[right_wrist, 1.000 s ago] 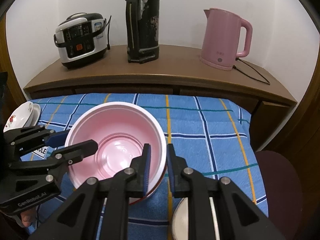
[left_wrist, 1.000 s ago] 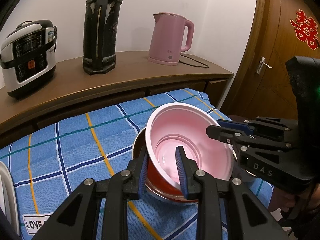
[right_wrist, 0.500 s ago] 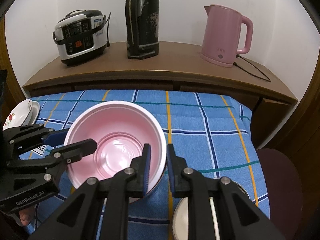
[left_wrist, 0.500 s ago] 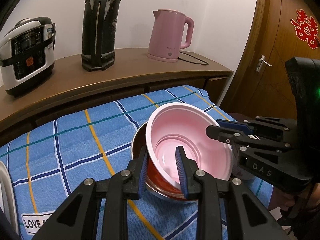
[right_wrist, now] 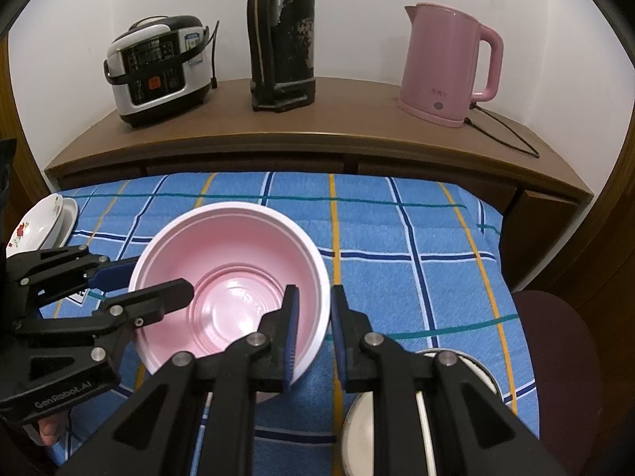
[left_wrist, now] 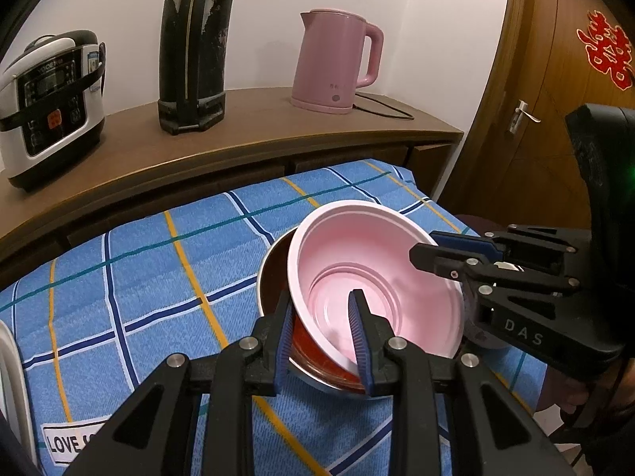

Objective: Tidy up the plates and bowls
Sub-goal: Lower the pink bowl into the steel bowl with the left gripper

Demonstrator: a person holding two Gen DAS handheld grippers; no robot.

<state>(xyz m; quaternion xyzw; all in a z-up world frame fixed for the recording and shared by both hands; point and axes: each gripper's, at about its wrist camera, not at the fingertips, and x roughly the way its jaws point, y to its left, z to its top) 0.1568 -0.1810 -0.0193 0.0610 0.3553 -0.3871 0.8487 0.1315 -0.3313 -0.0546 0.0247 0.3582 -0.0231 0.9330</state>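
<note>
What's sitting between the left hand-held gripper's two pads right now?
The near wall of the pink bowl, one pad inside and one outside, above a red-lined metal bowl. The left wrist view shows it.

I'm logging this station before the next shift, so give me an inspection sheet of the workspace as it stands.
Surface: blue plaid cloth, label patch at its left edge.
Job's things: pink bowl tilted in a metal bowl with red inside; flowered dish far left; another steel dish near right.
Clutter: nothing seen.
Grippers: left gripper shut on the pink bowl's near rim; right gripper shut on its opposite rim.
Cables: kettle cord on the sideboard.
Surroundings: rice cooker, black flask, pink kettle, wooden door.
</note>
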